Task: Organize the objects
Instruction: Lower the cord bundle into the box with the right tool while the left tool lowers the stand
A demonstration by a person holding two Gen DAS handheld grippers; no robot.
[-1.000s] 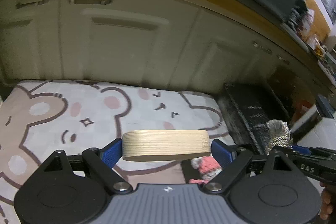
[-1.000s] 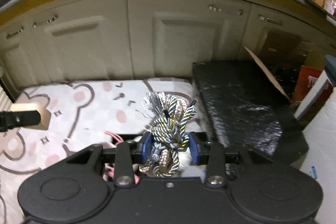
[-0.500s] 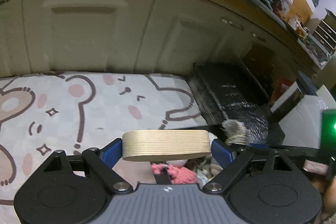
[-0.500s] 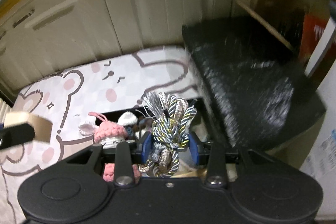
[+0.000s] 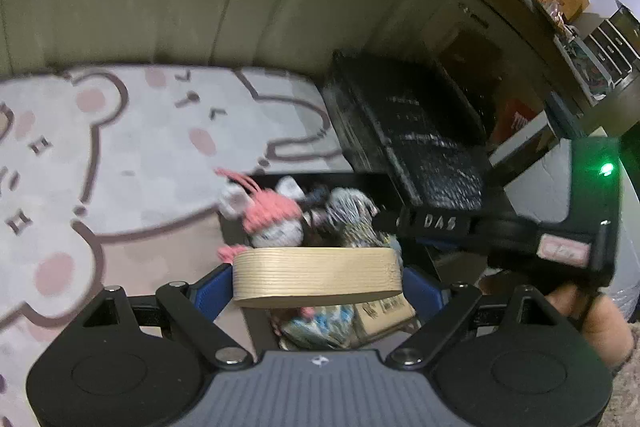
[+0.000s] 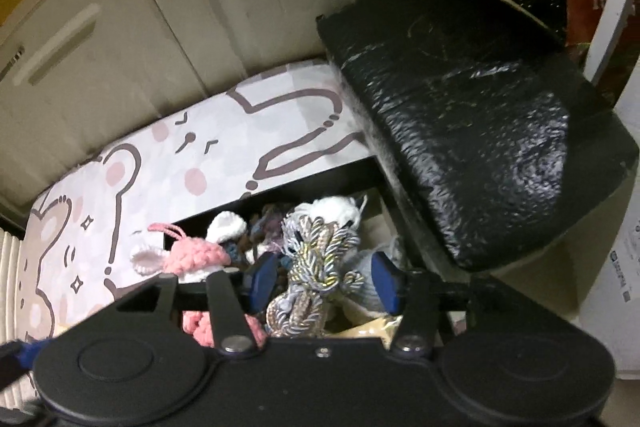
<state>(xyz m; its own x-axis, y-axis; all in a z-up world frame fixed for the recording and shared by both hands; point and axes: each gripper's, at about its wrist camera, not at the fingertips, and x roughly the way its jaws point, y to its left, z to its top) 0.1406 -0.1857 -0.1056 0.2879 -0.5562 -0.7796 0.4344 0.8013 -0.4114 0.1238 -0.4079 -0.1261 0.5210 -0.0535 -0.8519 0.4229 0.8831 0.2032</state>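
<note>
a bear-print mat (image 5: 168, 131) in cream, pink and brown spreads below pale cabinet doors (image 6: 248, 7), with a bulky bundle wrapped in black plastic (image 6: 472, 115) lying along its edge. wedged against the mat's border and just beside that bundle sits a black open box (image 6: 320, 183), crowded with small things: a pink and white crocheted toy (image 6: 192, 255), a white fluffy piece (image 6: 336, 207), bluish yarn and some printed packets, the rest too jumbled to tell apart.

the left claw (image 5: 316, 281), poised over the near end of the box, is spread wide and clamped on a wooden oval ring (image 5: 316, 277), a pale, flat band with fine horizontal grain, pinned end to end between the blue pads and held level, off the mat.

the right claw (image 6: 322, 277), tilted down into the box, has just been parting its jaws. a knotted rope tassel (image 6: 316, 263), twisted silver, gold and grey cord with a frayed silvery tuft at the top, stands upright between the blue pads on top of the box's contents; the left pad sits just beside it and the right pad stands clear, so nothing presses on it. in the left view the right claw reaches across the box beside a person's hand (image 5: 600, 323).
</note>
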